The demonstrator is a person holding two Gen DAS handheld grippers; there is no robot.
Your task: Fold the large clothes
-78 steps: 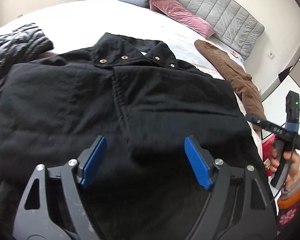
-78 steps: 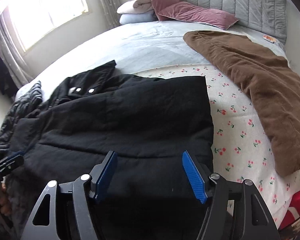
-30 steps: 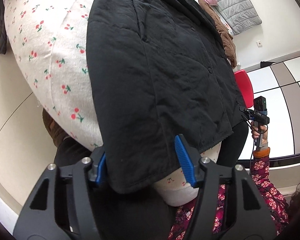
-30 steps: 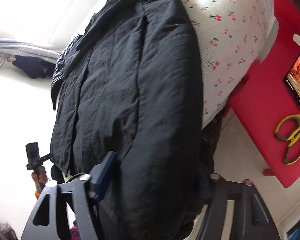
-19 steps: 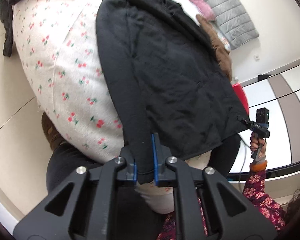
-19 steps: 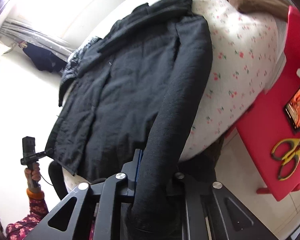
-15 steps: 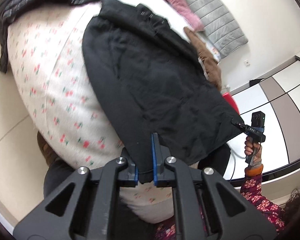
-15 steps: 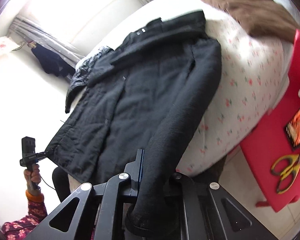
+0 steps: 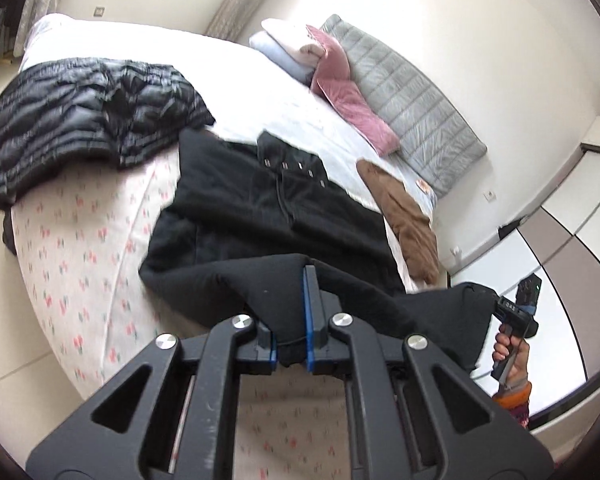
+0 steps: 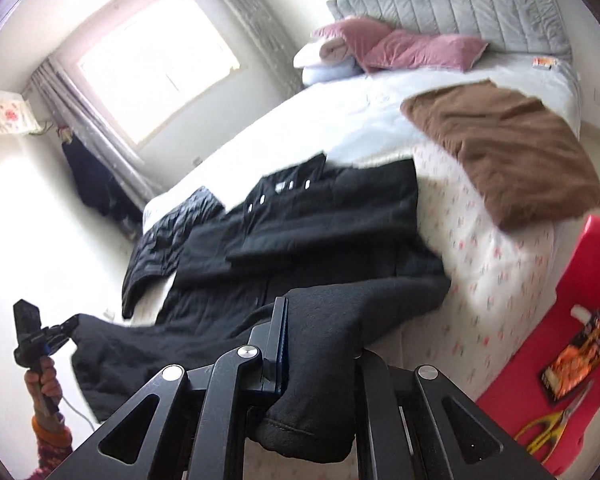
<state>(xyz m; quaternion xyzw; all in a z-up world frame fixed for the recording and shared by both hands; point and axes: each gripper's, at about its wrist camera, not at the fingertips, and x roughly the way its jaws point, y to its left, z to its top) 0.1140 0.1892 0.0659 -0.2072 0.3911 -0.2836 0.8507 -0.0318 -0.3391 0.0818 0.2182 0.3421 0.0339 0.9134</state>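
A: What's the surface?

B: I'm over a bed (image 9: pixel 80 240). Its near end has a white sheet with a small red print; farther up it's plain white. From my left camera, left to right: a shiny quilted black jacket (image 9: pixel 80 120) at the bed's left corner, then the coat (image 9: pixel 268 208), pillows (image 9: pixel 300 48) stacked against a grey padded headboard (image 9: pixel 412 104), and a brown garment (image 9: pixel 408 216) near the right edge. A window (image 10: pixel 156 60) with curtains shows in my right camera.

A: Any containers?

B: None that I see. A red stool (image 10: pixel 572 328) stands beside the bed with yellow-handled scissors (image 10: pixel 556 424) and a printed card on it.

A: And the coat?

B: Black, matte, thick, with metal snaps at the collar. Its upper part lies flat on the bed; its hem is lifted off the near edge.

A: Your claws?

B: My left gripper (image 9: pixel 290 320) is clenched on one hem corner. My right gripper (image 10: pixel 316 352) is clamped on the other, where the cloth bunches into a thick roll.
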